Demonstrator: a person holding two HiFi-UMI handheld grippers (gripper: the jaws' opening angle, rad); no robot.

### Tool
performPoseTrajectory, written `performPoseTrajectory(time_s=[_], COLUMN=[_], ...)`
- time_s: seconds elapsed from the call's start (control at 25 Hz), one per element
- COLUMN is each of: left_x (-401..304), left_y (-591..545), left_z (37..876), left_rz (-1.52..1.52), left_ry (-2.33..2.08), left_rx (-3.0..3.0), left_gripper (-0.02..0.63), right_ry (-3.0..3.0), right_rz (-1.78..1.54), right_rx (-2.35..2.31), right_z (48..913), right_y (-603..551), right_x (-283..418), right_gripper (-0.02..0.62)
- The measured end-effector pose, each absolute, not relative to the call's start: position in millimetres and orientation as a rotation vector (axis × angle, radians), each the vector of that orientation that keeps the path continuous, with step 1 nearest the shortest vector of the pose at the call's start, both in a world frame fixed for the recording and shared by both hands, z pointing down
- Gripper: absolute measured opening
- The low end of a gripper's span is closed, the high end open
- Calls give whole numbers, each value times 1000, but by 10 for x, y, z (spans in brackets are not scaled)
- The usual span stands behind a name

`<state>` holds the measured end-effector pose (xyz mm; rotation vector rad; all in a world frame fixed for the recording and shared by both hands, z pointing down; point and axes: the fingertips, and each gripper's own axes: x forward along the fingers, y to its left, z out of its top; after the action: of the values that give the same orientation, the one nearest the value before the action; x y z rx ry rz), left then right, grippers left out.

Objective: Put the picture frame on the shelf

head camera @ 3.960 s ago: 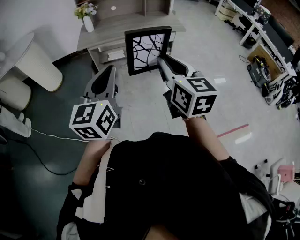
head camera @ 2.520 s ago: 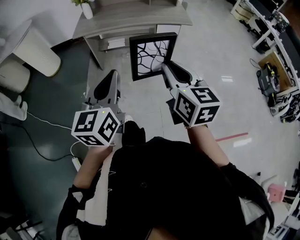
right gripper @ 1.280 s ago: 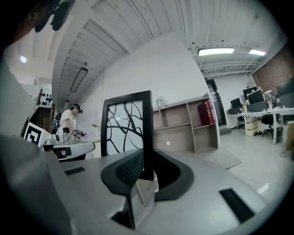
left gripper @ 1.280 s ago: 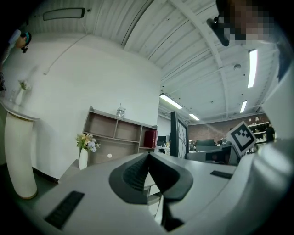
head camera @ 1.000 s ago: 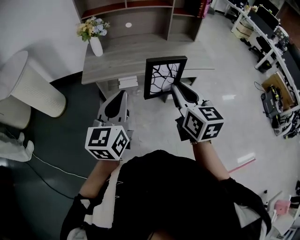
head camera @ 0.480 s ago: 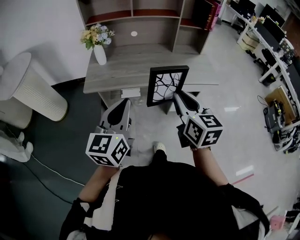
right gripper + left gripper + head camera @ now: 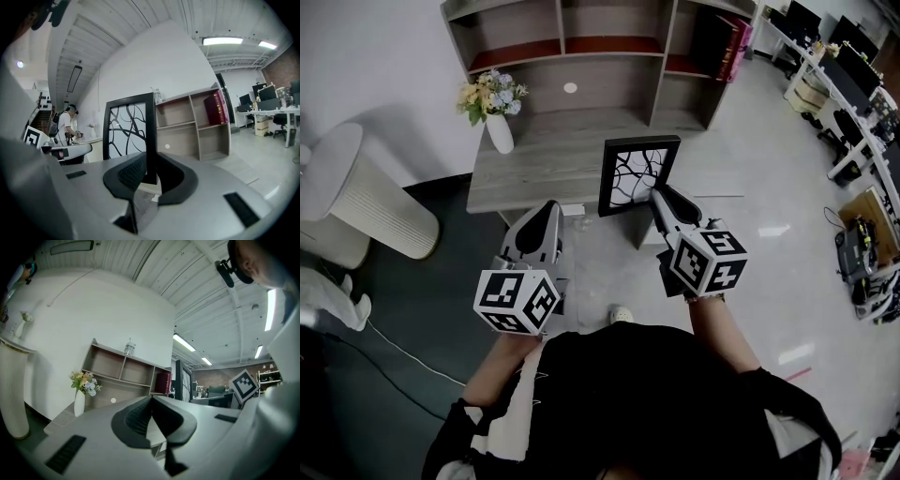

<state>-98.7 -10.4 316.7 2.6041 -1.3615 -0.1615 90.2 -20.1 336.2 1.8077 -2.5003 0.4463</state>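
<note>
Item: picture frame (image 7: 638, 175), black border, white panel with black branching lines.
Position: centre of the head view, held in the air against the near edge of the grey table (image 7: 544, 159), below the shelf (image 7: 581, 52).
Attitude: upright, long axis vertical, patterned face turned back toward the person.
Right gripper (image 7: 659, 195): jaws closed on the frame's right-hand bar, low on that side.
Left gripper (image 7: 547, 211): jaws together at the tips, nothing between them; left of the frame and apart from it.
Also present: vase of flowers (image 7: 497, 112) on the table, upper left; red books (image 7: 737, 49) in the right compartment of the shelf.
</note>
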Motion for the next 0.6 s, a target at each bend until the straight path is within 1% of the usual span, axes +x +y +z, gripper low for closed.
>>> performPoseTrajectory(time_s=[0.24, 0.6], left_x=[-950, -537], left_y=[-204, -917], left_z=[3227, 2854], left_rz=[-213, -263], left_ry=[-1385, -1404], left_rx=[2630, 2657], left_gripper=[12, 12], right_ry=[-2540, -2572], right_rz=[391, 344], right_rx=[1803, 1778], right_z=[3411, 3107], right_y=[-301, -1016], right_x=[925, 1267], right_gripper=[72, 72])
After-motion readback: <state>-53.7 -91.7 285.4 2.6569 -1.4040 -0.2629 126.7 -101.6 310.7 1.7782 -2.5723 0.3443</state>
